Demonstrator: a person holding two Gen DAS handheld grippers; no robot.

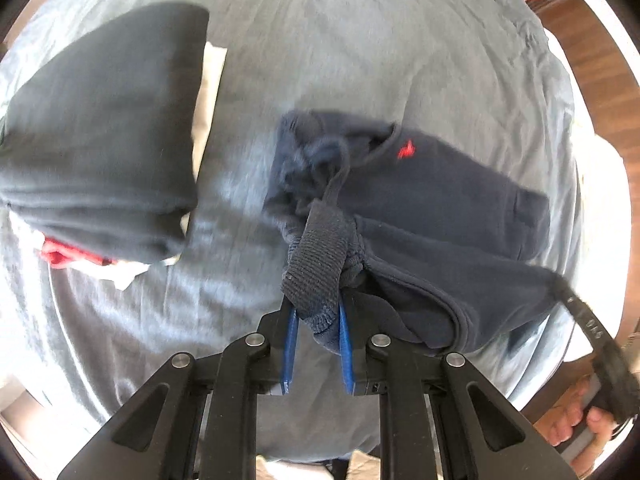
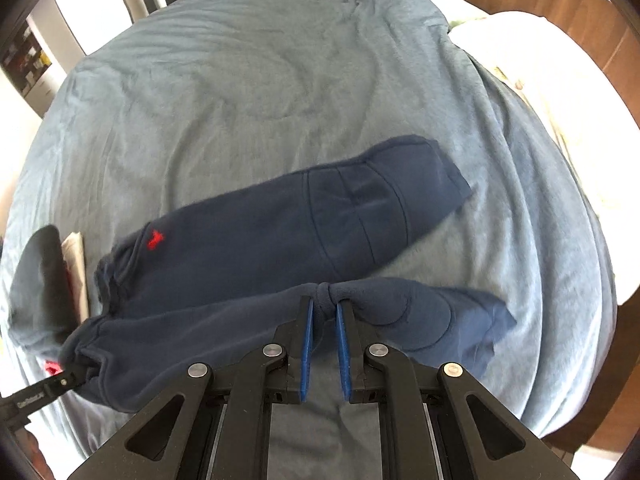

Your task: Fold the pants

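Note:
Navy sweatpants (image 2: 280,232) with a small red logo (image 2: 155,239) lie across a grey-blue blanket, one leg stretched toward the far right. My left gripper (image 1: 316,304) is shut on the ribbed cuff (image 1: 316,256) of the pants, next to the bunched waistband and drawstring. My right gripper (image 2: 325,308) is shut on a pinched fold of the near leg, lifted a little off the blanket. The pants also show in the left wrist view (image 1: 440,208). The left gripper's tip (image 2: 44,390) shows at the lower left of the right wrist view.
A folded black garment (image 1: 100,132) sits on a stack with white and red cloth at the left. The blanket (image 2: 260,80) covers the bed. A white pillow (image 2: 560,80) lies at the far right. Wood floor shows beyond the bed edge.

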